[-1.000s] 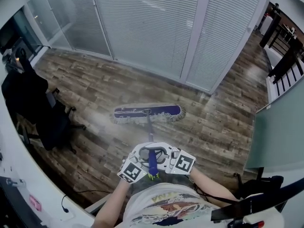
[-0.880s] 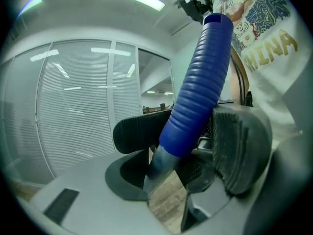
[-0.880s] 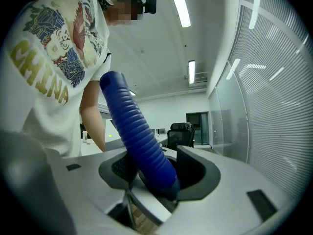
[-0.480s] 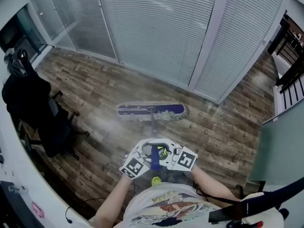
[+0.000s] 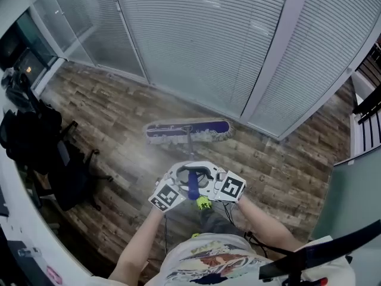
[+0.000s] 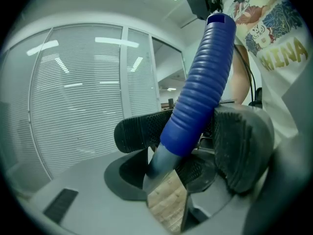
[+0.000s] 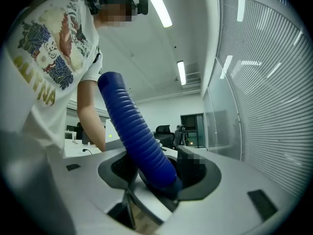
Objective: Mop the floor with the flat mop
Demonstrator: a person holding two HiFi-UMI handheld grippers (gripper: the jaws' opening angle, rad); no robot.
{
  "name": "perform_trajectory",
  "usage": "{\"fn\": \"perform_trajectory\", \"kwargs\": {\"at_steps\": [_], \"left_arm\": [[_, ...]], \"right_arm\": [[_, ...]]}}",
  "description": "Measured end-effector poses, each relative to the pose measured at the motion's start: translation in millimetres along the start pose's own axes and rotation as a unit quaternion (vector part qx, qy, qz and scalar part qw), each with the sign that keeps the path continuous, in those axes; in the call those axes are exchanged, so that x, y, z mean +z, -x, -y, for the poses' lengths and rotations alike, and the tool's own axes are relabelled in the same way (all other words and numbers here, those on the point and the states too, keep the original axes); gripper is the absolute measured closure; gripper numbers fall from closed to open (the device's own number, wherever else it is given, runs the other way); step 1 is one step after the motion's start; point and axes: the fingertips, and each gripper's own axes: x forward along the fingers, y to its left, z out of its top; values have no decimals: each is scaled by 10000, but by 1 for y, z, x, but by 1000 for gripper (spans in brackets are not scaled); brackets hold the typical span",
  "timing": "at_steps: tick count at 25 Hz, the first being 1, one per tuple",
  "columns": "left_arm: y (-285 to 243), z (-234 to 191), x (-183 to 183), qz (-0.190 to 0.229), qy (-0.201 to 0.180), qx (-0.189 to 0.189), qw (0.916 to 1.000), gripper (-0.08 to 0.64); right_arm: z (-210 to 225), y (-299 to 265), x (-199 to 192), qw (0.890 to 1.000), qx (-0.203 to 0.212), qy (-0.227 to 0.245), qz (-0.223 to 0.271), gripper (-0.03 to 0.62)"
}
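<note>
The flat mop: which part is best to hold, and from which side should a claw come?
The blue ribbed sleeve topping the shaft, from the sides, across it: it is round, ribbed against slipping, and leans toward the person. The left claw and right claw clamp it so.

A black office chair (image 5: pixel 65 168) stands at left, and white slatted blinds (image 5: pixel 196 40) cover the glass wall.

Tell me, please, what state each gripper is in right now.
Left gripper: closed on the blue mop grip.
Right gripper: closed on the same blue mop grip.
</note>
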Motion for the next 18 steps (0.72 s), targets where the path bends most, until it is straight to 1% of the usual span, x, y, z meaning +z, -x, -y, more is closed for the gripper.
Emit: {"fn": "perform_trajectory", "kwargs": {"at_steps": [2, 4, 7, 9, 13, 16, 18], "left_arm": [[-17, -31, 1, -28, 33, 25, 10000, 407], [-31, -54, 3, -53, 58, 23, 10000, 407], [-45, -73, 6, -64, 73, 37, 9999, 407], [-49, -77, 7, -57, 101, 59, 9999, 407], [-43, -69, 3, 11, 288, 108, 9995, 405], [-28, -46, 4, 85, 374, 135, 9992, 397], [-19, -24, 5, 115, 397, 104, 9991, 390]], "right_arm": [[35, -2, -1, 10000, -6, -71, -30, 365], [62, -1, -1, 9997, -42, -229, -64, 364], [86, 1, 1, 9996, -27, -291, -23, 364], [91, 2, 1, 9996, -3, -277, -20, 364], [80, 1, -2, 9996, -37, -263, -121, 364], [52, 1, -1, 9994, -73, -264, -187, 363], [29, 5, 0, 9992, -127, -303, -216, 364]]}}
